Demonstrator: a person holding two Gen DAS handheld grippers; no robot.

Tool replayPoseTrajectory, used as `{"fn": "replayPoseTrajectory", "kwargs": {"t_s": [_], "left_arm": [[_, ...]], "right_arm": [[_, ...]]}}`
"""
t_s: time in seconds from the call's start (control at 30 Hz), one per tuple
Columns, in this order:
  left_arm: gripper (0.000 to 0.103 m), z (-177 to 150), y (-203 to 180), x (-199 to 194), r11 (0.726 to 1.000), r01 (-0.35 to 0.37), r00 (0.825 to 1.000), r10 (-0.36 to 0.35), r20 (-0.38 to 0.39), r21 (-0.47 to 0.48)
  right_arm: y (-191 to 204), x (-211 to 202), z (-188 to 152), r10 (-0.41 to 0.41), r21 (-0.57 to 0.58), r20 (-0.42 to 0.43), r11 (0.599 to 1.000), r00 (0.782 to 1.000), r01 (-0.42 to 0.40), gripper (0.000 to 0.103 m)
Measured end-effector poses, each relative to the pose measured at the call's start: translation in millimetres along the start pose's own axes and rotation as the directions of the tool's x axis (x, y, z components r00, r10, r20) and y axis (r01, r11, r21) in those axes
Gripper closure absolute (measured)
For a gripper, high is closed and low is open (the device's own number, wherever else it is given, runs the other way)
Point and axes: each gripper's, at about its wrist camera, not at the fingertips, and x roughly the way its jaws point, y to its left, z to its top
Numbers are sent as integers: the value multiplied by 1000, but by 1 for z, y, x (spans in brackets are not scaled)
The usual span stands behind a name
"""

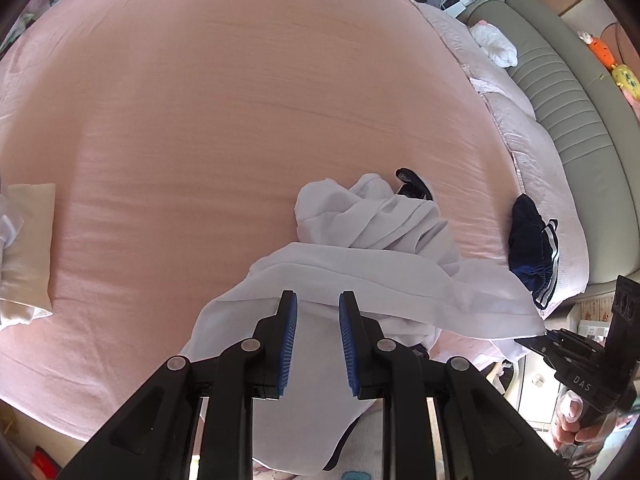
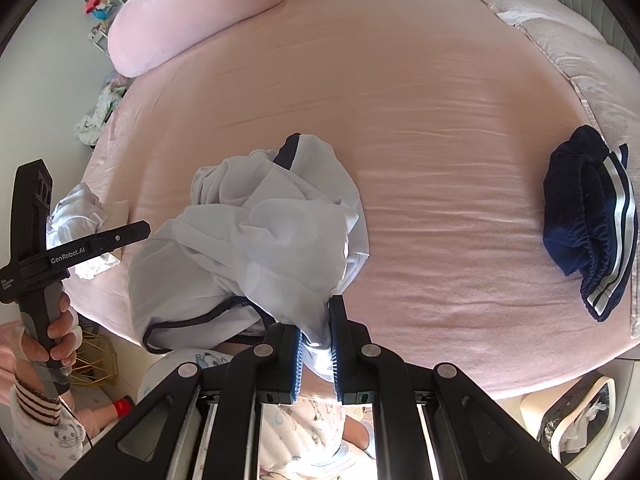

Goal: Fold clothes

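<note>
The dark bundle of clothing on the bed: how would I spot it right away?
Start from the pink bed sheet. Near its right edge, apart from the crumpled white garment, lies the navy shorts. They alone are dark, with white side stripes and a gathered waistband.

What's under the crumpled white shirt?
The pink bedsheet lies under the white shirt. Dark trim peeks out. Whatever else the shirt covers stays hidden.

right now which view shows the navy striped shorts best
The right wrist view: the navy striped shorts lie whole and unobstructed on the pink sheet, waistband and white stripes clear. In the left wrist view they sit small near the edge, partly hidden behind the white garment.
</note>
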Motion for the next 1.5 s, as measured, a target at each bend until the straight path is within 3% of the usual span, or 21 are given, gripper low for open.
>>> {"fn": "replayPoseTrajectory", "kwargs": {"t_s": [0.1,0.17,0.57,0.63,0.7,0.77,0.93,1.0,1.17,1.4,1.5], "left_arm": [[70,6,-3,10,999,-53,998,53,-45,11],[56,9,-7,15,997,-65,996,67,-60,29],[54,24,4,41,996,-32,992,23,-125,-77],[54,24,4,44,996,-40,992,29,-124,-82],[54,24,5,47,995,-41,991,29,-131,-92],[54,24,8,50,993,-26,990,10,-139,-113],[54,26,15,51,984,28,988,-54,-145,-176],[48,27,19,52,979,47,986,-78,-148,-201],[45,29,23,58,974,44,985,-79,-153,-222],[45,11,33,70,941,143,971,-194,-142,-307],[45,-2,37,74,934,159,973,-203,-110,-319]], "right_arm": [[-7,10,-4,-22,3,-30,1000,999,22,94],[-13,18,-9,-25,10,-49,1000,998,25,94],[-36,47,-24,-41,47,-154,998,987,49,92],[-36,49,-25,-51,47,-170,997,984,60,85],[-36,50,-27,-52,54,-178,997,983,63,54],[-36,49,-28,-40,66,-180,996,983,53,44],[-35,43,-31,-22,96,-186,995,982,41,44],[-35,40,-30,-20,107,-180,994,983,39,44],[-34,37,-23,-28,127,-176,991,984,51,44],[-16,33,-15,-43,87,-170,994,985,58,44],[-8,33,-13,-31,92,-166,995,986,47,44]]}}
